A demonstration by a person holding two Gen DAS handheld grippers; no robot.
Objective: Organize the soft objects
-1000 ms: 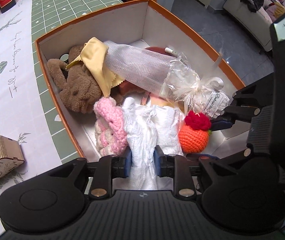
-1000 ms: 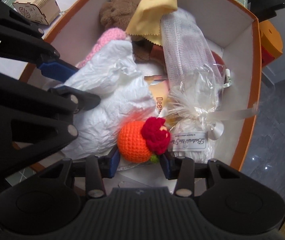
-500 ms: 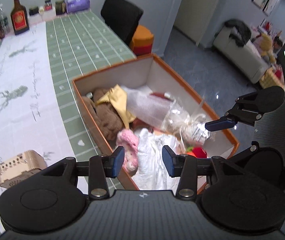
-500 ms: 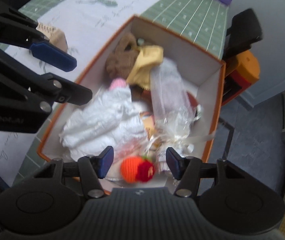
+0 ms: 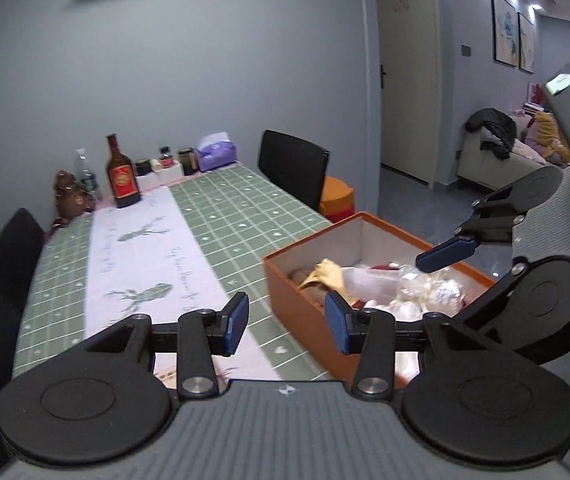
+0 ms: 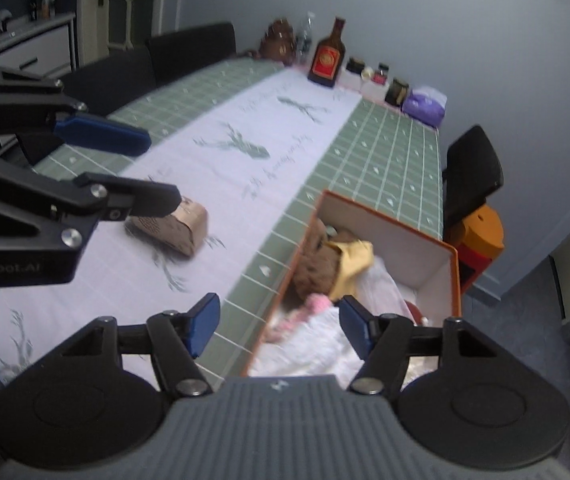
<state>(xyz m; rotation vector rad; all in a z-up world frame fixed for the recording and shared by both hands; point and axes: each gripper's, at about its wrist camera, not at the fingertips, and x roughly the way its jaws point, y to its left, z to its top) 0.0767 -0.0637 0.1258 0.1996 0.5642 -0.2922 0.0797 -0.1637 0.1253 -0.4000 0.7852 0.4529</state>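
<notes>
Your table (image 5: pixel 225 216) carries the orange box (image 5: pixel 301 300) at its near right edge, at about 3 o'clock from your left gripper (image 5: pixel 285 326) and 1 o'clock from your right gripper (image 6: pixel 277 326). Both grippers hang spread and empty above it. Inside lie the brown plush (image 6: pixel 317 268), yellow cloth (image 6: pixel 353 256), white cloth (image 6: pixel 317 344) and pink knit (image 6: pixel 317 302): probably light, limp and squashy, so pinch each at its thickest fold. The cellophane bundle (image 5: pixel 425 286) looks slippery; take it at the tied neck.
</notes>
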